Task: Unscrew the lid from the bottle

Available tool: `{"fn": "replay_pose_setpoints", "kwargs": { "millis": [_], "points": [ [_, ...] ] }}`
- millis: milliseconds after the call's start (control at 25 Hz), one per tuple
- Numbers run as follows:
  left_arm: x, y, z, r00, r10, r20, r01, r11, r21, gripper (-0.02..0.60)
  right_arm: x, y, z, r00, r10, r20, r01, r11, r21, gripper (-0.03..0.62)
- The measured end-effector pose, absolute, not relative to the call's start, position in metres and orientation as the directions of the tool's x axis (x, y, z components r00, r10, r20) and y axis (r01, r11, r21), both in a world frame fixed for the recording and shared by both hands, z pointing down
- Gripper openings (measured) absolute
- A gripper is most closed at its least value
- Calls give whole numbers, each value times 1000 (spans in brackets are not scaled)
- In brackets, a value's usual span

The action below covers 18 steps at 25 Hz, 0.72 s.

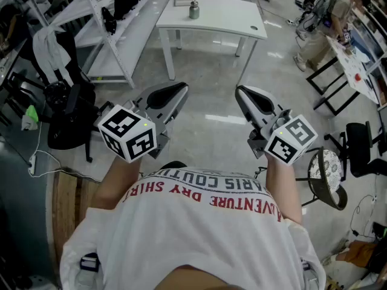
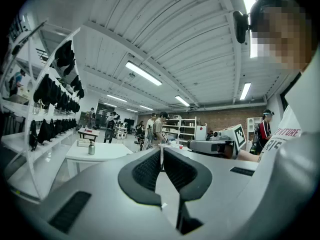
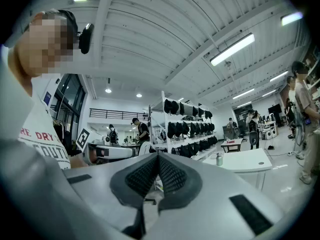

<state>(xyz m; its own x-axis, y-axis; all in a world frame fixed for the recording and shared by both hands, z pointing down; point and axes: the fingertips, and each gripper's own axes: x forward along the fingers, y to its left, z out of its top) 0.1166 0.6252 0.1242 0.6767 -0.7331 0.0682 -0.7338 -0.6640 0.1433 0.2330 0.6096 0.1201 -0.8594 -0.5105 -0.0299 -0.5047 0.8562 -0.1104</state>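
A small metal bottle [image 1: 194, 9] with its lid on stands on the white table [image 1: 230, 17] far ahead of me; the bottle [image 2: 91, 148] shows small in the left gripper view and again, as the bottle [image 3: 219, 159], in the right gripper view. My left gripper [image 1: 181, 89] is held at waist height, level, jaws shut and empty. My right gripper [image 1: 240, 92] is beside it, also shut and empty. Both are well short of the table.
A flat white box [image 1: 184, 0] lies on the table beside the bottle. White shelving [image 1: 115, 35] with dark items runs along the left. A person [image 1: 320, 23] stands at the right by a bench; a stool [image 1: 326, 174] and black chair [image 1: 363, 144] are at my right.
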Motion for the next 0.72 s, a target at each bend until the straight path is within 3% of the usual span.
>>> {"fn": "replay_pose_setpoints", "kwargs": {
  "millis": [720],
  "points": [
    [113,595,180,669,-735,110,-741,-650,171,40,253,569,177,-816,-578,-5,-568,803,-181,26]
  ]
}}
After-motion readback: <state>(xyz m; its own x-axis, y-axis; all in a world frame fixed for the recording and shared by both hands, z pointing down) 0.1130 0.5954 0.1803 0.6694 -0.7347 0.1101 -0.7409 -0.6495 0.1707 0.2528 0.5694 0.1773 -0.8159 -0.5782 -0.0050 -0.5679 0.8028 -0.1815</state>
